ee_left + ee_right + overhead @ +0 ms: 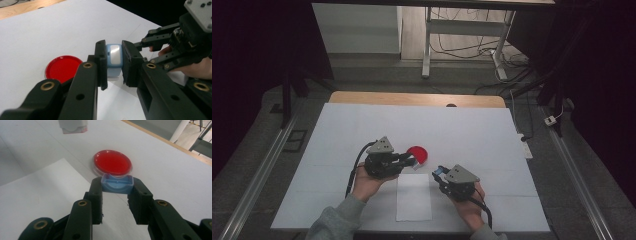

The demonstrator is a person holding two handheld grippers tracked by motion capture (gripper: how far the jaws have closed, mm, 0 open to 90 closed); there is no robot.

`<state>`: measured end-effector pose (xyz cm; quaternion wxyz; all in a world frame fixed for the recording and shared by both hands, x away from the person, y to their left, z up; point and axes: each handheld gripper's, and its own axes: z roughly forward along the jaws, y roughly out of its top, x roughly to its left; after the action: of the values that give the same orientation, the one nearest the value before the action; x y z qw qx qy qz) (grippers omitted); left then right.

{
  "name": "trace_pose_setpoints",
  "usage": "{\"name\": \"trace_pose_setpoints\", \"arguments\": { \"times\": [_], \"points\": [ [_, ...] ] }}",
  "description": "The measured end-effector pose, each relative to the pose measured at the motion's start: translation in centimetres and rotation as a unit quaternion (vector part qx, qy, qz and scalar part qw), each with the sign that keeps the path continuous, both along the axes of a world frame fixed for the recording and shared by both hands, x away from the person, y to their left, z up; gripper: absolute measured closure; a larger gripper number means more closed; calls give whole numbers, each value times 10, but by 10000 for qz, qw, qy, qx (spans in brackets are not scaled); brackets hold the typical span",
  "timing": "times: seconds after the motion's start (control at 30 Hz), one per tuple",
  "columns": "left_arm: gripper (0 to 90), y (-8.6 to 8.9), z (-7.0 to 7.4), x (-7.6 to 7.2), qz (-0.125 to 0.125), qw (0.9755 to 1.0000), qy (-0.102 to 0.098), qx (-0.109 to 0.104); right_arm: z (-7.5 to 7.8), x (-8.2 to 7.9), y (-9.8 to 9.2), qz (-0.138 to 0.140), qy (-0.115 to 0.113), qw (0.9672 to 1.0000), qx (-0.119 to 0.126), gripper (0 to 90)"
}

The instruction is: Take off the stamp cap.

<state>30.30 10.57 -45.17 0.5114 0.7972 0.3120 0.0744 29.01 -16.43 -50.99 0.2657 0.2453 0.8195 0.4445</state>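
Blue cap (116, 184), a shallow rectangular piece with its hollow side up, is pinched between the right gripper's (116, 188) jaw tips at the centre of the right gripper view; in the high view it shows as a small blue spot (440, 171) at that gripper's (441, 173) tip, just right of centre. Pale blue box (114, 60), rounded and with a light grey panel facing the camera, is clamped between the jaws of the left gripper (114, 63) at the centre of the left gripper view; its lower part is paler and partly hidden by the jaws. In the high view the left gripper (412, 161) points toward the right of the frame, held in the person's left hand (367, 181). Red dish (417, 153), round with a clear rim, lies on the white table (362, 130) just above centre in the high view, close to the left gripper's tip; it appears at lower left in the left gripper view (63, 68) and just beyond the cap in the right gripper view (112, 162). White sheet (413, 197) lies flat on the table at lower centre, between the two hands. Right hand (469, 207) enters from the bottom edge.
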Motion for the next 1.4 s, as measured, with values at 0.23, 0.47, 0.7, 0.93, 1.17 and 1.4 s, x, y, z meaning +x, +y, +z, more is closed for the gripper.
{"name": "trace_pose_setpoints", "arguments": {
  "times": [0.23,0.47,0.7,0.93,1.17,1.4],
  "points": [
    [761,-1,-1,0,-29,10000,14,11,3,-2,-22,-140,46,9998,102,653],
    [761,-2,-1,0,-28,10000,42,40,5,-5,-39,-229,86,9995,181,653],
    [761,-2,-1,-1,-57,10000,35,39,6,-9,-59,-357,126,9991,202,653],
    [761,-3,-1,0,-56,10000,56,52,8,-18,-87,-568,97,9981,206,652],
    [761,-4,-1,0,-56,9999,73,109,9,-27,-117,-795,71,9966,211,652],
    [761,-3,-2,1,-42,9999,78,111,11,-27,-126,-893,42,9957,239,652]
  ]
}}
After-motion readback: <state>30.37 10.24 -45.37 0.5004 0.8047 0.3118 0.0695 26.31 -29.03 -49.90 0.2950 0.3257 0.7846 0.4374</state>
